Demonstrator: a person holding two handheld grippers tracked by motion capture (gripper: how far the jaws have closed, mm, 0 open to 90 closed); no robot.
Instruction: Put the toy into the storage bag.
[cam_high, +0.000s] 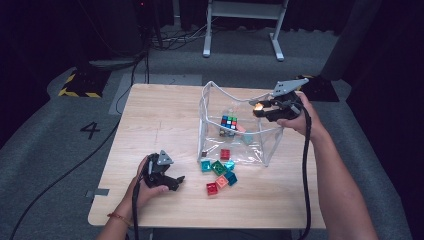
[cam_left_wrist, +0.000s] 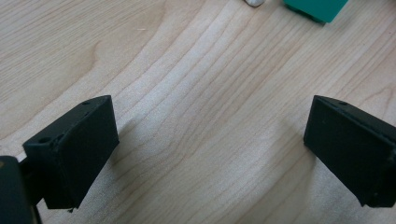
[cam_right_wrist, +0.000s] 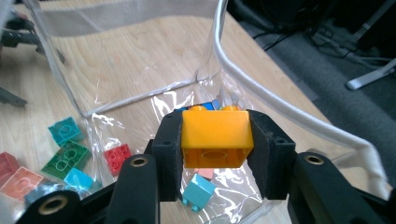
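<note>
Right gripper view: right gripper (cam_right_wrist: 217, 140) jaws are clamped on an orange brick (cam_right_wrist: 216, 136), one black pad flat on each side, studs pointing away from the camera, hollow underside facing it. Brick is glossy moulded plastic, square-edged. It hangs over the open top of a clear bag (cam_right_wrist: 140, 98): thin crinkled film with a white corded rim (cam_right_wrist: 261, 91) curving past the jaws on the right. Below the jaws, inside the bag, lie a red brick (cam_right_wrist: 117, 157), a light blue brick (cam_right_wrist: 198, 192) and a pink one, partly hidden. High view puts the right gripper (cam_high: 262, 107) at the bag's far right corner, with a colour cube (cam_high: 229, 121) lower in the bag. Left gripper (cam_high: 172, 181) rests low on the bench (cam_high: 150, 120), pale wood with visible grain; its jaws stand wide apart with nothing between them, matte black blocks. Loose bricks (cam_high: 219, 172) in green, teal, red and pink sit just right of those jaws, outside the bag.
</note>
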